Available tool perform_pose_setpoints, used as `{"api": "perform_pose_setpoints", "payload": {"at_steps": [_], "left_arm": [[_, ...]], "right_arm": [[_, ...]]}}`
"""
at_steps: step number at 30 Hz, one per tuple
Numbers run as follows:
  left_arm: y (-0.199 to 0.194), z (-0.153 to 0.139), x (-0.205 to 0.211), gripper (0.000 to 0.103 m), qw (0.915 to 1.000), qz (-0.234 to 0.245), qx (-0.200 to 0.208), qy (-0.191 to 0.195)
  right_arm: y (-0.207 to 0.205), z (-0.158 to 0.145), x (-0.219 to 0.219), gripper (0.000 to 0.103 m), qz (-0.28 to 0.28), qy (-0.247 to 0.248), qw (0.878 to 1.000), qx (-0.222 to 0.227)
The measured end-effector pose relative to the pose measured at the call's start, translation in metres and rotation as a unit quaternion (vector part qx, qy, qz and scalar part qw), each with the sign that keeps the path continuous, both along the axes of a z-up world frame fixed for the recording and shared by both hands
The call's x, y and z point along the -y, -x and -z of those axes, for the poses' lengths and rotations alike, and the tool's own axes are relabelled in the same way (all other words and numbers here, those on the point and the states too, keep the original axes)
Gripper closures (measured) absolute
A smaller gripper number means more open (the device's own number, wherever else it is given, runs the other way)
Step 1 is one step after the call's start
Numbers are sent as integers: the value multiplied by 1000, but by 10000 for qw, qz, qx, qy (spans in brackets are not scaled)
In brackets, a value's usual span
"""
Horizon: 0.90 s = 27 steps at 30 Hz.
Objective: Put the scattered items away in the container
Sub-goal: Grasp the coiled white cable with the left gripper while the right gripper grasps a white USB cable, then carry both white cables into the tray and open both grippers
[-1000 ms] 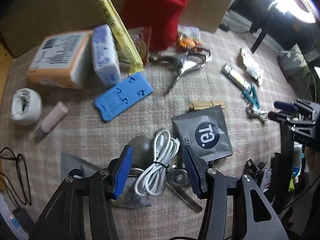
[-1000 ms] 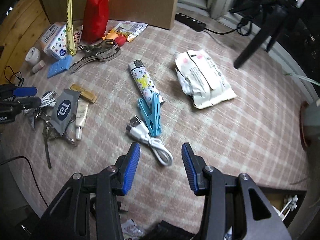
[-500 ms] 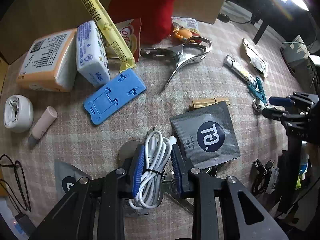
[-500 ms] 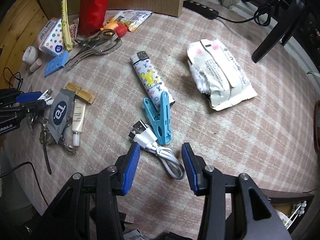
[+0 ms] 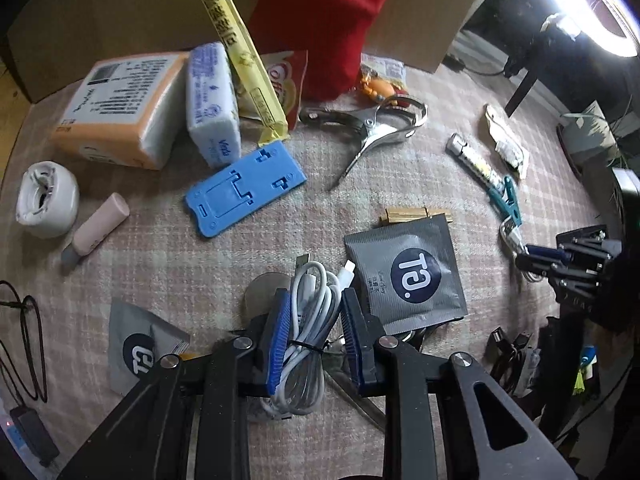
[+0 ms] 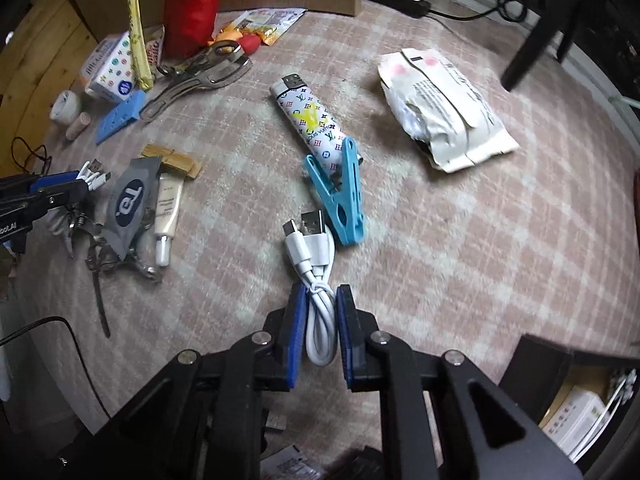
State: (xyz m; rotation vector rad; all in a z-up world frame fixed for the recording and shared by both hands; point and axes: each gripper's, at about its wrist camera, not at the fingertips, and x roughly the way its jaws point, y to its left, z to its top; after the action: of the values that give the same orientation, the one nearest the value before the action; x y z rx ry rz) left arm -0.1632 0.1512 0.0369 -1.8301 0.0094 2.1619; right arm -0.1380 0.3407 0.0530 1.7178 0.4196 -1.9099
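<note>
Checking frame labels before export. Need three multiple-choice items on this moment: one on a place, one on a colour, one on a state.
1. What lies right beside the short white USB cable?
A. a light blue clothes peg
B. a roll of tape
C. a red pouch

2. What colour is the flat phone stand?
A. green
B. blue
C. black

3. What sits between the left gripper's pads?
A. nothing
B. a grey sachet
C. a bundled white cable

Answers:
1 A: the light blue clothes peg lies against the cable's plugs in the right wrist view.
2 B: it is plainly blue against the checked cloth.
3 C: the bundled white cable, tied with a black band, is pinched between the blue pads; the grey sachet lies to the side.
</note>
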Motion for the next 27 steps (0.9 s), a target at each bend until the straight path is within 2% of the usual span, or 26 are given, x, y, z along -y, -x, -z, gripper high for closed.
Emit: {"api": "perform_pose_setpoints", "payload": {"at_steps": [7, 11, 12, 18, 27], "left_arm": [[4, -25, 0, 80, 9997, 101, -205, -59], [-13, -40, -9, 80, 9992, 149, -333, -148], [-17, -45, -13, 80, 9990, 180, -376, -180], [-40, -68, -53, 80, 9962, 546, -597, -328], [-83, -90, -160, 80, 9841, 1441, -743, -718]], "right_arm": [[-15, -31, -22, 88, 269, 249, 9991, -216], [-23, -49, -36, 88, 462, 391, 9974, -384], [-31, -46, -56, 88, 495, 406, 9970, -430], [-39, -66, -97, 88, 773, 474, 9937, -661], [-66, -86, -188, 88, 1572, 400, 9821, -954]]}}
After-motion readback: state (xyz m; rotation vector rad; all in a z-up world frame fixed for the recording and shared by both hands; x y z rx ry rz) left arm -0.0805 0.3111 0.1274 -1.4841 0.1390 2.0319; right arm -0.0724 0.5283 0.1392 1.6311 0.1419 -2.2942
